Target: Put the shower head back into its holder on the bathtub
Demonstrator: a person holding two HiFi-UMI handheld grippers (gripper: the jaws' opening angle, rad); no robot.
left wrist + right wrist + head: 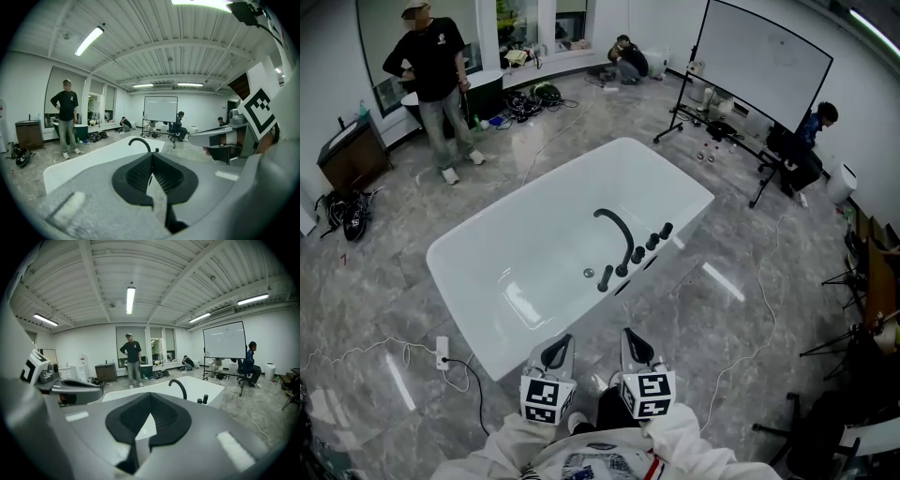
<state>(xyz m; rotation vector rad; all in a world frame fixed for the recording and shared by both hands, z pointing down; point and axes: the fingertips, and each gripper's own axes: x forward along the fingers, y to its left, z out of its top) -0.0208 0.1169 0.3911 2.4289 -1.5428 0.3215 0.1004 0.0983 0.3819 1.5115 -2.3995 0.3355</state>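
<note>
Left gripper (563, 341) and right gripper (631, 336), jaws together, empty, before bathtub (467, 236)

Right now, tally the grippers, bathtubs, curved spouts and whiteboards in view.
Grippers: 2 (left gripper, right gripper)
Bathtub: 1
Curved spout: 1
Whiteboard: 1
Total: 5

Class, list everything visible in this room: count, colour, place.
bathtub: one, white, mid-floor
spout: one, black, on the tub's rim
knobs: several, black, in a row beside the spout
whiteboard: one, white, far right
standing person: one, black top, far left
crouching person: one, dark clothes, at the back
seated person: one, dark clothes, beside the whiteboard
power strip: one, white, floor left of the tub
left gripper, right gripper: one each, grey, shut, empty, before the tub
</note>
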